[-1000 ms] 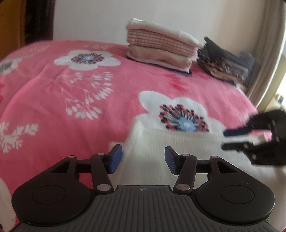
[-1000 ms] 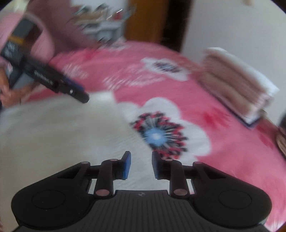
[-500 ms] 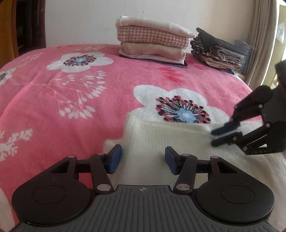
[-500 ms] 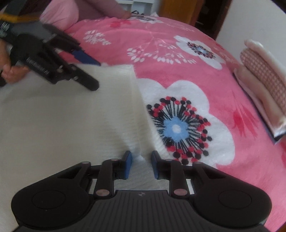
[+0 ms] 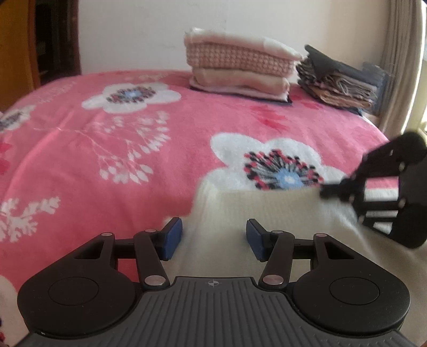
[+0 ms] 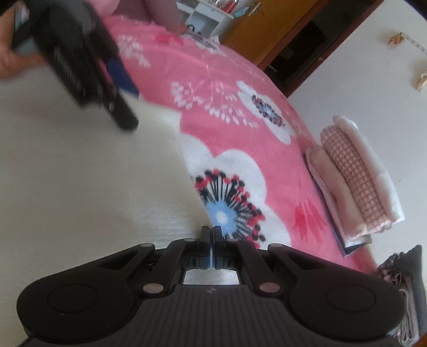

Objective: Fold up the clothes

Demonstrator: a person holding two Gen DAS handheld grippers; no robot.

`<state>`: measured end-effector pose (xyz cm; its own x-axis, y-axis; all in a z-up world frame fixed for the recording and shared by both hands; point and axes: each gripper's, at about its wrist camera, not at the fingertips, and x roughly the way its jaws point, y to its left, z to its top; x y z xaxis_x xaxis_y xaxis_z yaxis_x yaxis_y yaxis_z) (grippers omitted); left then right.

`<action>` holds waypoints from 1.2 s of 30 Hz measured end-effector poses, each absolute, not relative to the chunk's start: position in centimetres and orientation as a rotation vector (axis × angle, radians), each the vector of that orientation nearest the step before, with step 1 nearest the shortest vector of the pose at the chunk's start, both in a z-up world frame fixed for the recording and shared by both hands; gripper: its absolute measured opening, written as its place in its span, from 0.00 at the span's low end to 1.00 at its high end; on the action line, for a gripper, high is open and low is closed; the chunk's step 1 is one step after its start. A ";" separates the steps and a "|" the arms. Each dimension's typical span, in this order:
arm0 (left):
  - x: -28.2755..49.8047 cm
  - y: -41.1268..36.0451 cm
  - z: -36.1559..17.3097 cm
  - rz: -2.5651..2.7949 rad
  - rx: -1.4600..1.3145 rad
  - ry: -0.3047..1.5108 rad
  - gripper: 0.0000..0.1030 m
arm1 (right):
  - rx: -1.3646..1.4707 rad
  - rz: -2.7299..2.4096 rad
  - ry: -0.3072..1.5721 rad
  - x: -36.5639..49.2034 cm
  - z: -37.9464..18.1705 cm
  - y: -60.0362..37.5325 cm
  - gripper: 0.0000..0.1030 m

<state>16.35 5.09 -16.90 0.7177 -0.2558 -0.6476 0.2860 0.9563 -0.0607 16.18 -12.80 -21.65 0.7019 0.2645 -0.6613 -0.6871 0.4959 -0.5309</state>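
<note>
A cream knit garment (image 5: pixel 267 213) lies spread on the pink flowered blanket (image 5: pixel 80 165). My left gripper (image 5: pixel 213 237) is open over the garment's left far corner, the blue pads (image 5: pixel 172 236) wide apart and the cloth's edge between them. My right gripper (image 6: pixel 210 232) is shut on the cream garment (image 6: pixel 80 186) at its far edge, beside the blue-centred flower. In the left wrist view the right gripper (image 5: pixel 324 190) shows with its tips at that same edge. In the right wrist view the left gripper (image 6: pixel 125 104) hangs blurred over the cloth, held by a hand (image 6: pixel 10 58).
A stack of folded pink and cream clothes (image 5: pixel 240 69) and a pile of dark folded clothes (image 5: pixel 339 82) sit at the bed's far end by the wall. A curtain (image 5: pixel 400 66) hangs at the right. A wooden door (image 6: pixel 267 29) and a white shelf (image 6: pixel 205 16) stand beyond the bed.
My right gripper has gone from open to shut on the garment's far edge. The left gripper has stayed open at the left corner, and both views have shifted.
</note>
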 end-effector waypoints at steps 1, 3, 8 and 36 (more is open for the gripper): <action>16.3 5.0 -16.7 -0.289 0.046 0.700 0.51 | -0.879 0.605 0.549 16.3 -22.1 -12.7 0.00; 16.6 3.9 -17.1 -0.317 0.067 0.719 0.51 | -0.856 0.595 0.554 16.7 -22.4 -12.8 0.00; 17.4 1.2 -18.0 -0.388 0.119 0.766 0.51 | -0.704 0.571 0.597 18.0 -21.6 -14.3 0.00; 18.0 -2.0 -19.3 -0.448 0.200 0.795 0.51 | -0.744 0.634 0.773 15.2 -19.8 -21.8 0.18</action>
<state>18.01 -2.01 -19.30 0.6134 -0.3116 -0.7257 0.4590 0.8884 0.0065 15.17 -21.77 -19.80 0.5622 0.2301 -0.7944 -0.7339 0.5815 -0.3510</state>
